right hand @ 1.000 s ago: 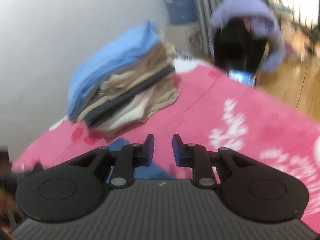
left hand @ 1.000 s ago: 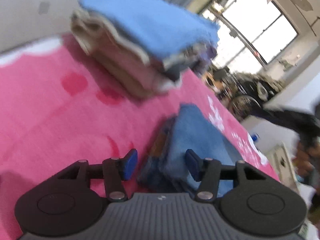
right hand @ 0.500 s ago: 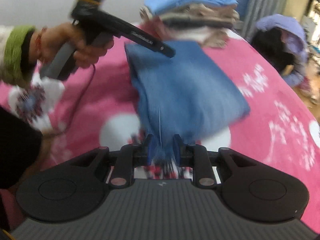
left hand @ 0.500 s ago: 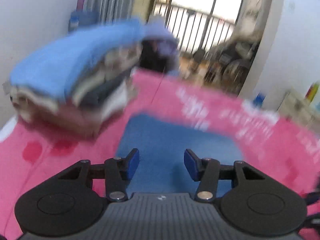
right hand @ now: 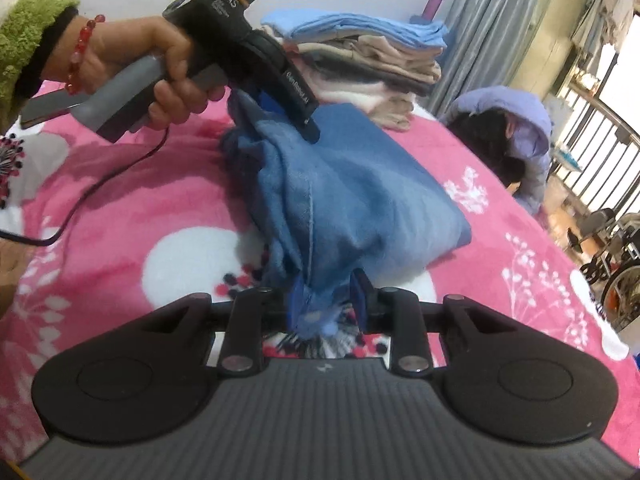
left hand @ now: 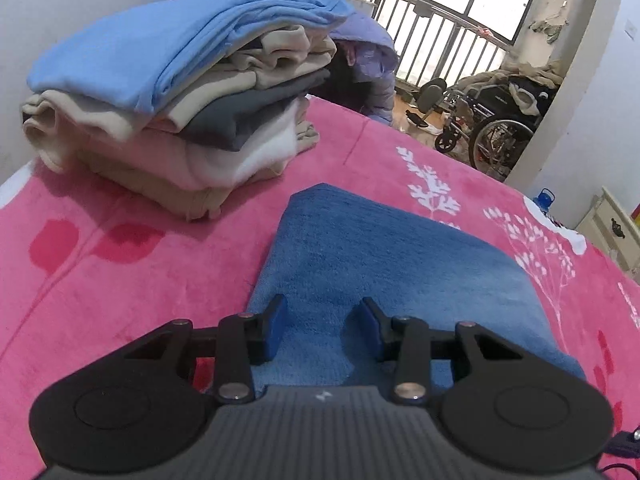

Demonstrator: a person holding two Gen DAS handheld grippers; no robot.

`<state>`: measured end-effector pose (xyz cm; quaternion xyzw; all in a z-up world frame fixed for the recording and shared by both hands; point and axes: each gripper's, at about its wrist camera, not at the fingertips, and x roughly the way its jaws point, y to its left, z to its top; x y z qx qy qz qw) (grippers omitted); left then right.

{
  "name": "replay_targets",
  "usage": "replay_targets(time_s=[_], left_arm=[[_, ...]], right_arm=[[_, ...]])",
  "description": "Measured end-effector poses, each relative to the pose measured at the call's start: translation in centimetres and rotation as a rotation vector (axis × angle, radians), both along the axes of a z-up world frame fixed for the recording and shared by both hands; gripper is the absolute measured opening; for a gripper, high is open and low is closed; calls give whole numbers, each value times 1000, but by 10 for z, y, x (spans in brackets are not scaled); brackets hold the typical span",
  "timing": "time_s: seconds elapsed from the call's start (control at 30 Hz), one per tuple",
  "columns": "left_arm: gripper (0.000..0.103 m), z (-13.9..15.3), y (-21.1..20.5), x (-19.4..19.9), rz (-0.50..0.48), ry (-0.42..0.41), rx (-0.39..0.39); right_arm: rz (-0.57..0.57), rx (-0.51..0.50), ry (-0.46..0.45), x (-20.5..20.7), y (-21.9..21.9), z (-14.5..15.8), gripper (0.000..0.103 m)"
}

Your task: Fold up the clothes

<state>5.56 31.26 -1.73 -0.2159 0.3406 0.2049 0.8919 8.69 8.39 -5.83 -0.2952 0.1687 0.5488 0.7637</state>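
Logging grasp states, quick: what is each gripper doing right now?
Left gripper: open, over the folded blue fleece garment.
Right gripper: shut on that garment's corner.

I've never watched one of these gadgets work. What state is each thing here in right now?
Left hand-held gripper: open, over the blue garment.
Right hand-held gripper: shut on the garment's near edge.
Blue garment: folded, on the pink blanket.
Stack of clothes: folded, piled beyond the garment.
Wheelchair: unoccupied, heaped with cloth.
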Motion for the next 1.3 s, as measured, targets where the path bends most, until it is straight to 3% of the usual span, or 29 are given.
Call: replay_targets(time_s=[0.13,0.33,0.43,0.53,0.6,0.73,0.83,0.93,1.03,1.07,1.1,1.17,1.23,1.3], left_arm=[[41,-2,1,3,-3,6,8],[41,-4,4,3,-6,-3,-7],[41,-5,4,3,-11,-6,2],[41,-6,5,4,-11,-9,-1],[41,-7,5,4,-16,-8,5],[41,-7,5,3,-22,-14,9],[42,-8,6,3,-19,-16,4],[42,-8,7,3,-15,-16,-2],[42,-5,9,2,-4,-23,-28],[42,-3,12,1,3,-33,-54],[43,0,15,-1,12,-43,-80],[47,6,19,-6,21,-67,-122],[48,7,20,-7,12,-61,-119],[48,4,18,-6,-9,-49,-97]], right_arm=[[27,-1,-3,2,8,-8,25],[-8,-66,91,8,15,-36,23],[5,-70,75,5,19,-33,23],[56,-94,-7,-5,25,-35,24],[56,-105,-25,-5,24,-37,15],[-104,-61,98,18,7,-24,0],[-272,-73,121,43,-12,-25,0],[-377,-65,280,74,-33,-27,0],[-403,52,597,108,-47,-26,4],[-413,94,712,121,-50,-26,16],[-422,138,827,134,-52,-27,35],[-451,238,1059,165,-54,-34,56],[-455,339,1264,192,-50,-47,67],[-449,371,1415,212,-36,-59,85]])
